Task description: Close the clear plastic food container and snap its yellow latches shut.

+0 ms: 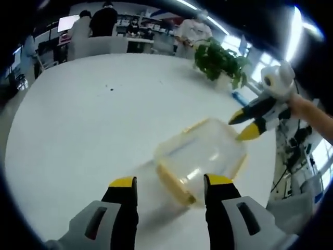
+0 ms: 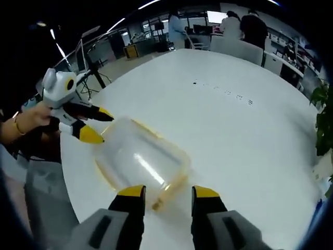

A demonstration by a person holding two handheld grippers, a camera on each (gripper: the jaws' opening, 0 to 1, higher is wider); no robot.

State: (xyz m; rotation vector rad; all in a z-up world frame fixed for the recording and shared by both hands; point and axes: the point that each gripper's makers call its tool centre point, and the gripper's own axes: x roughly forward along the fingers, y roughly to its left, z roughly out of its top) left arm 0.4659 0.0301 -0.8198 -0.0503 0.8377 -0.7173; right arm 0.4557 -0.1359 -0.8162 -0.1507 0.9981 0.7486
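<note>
The clear plastic food container (image 1: 200,159) with yellow trim and latches lies on the white round table (image 1: 93,114), near its edge. My left gripper (image 1: 170,181) is open, its yellow-tipped jaws standing just short of one end of the container. My right gripper (image 2: 168,191) is open too, close to the container (image 2: 138,159) from the opposite end. Each gripper also appears in the other's view: the right gripper (image 1: 243,125) open beside the container's far side, the left gripper (image 2: 97,125) open and held by a hand. Whether the latches are snapped I cannot tell.
A potted green plant (image 1: 221,62) stands at the table's far edge, also the plant (image 2: 325,120). Several people stand by desks and screens beyond the table (image 2: 234,120). Small dark specks (image 2: 229,92) dot the tabletop. The table edge runs close behind the container.
</note>
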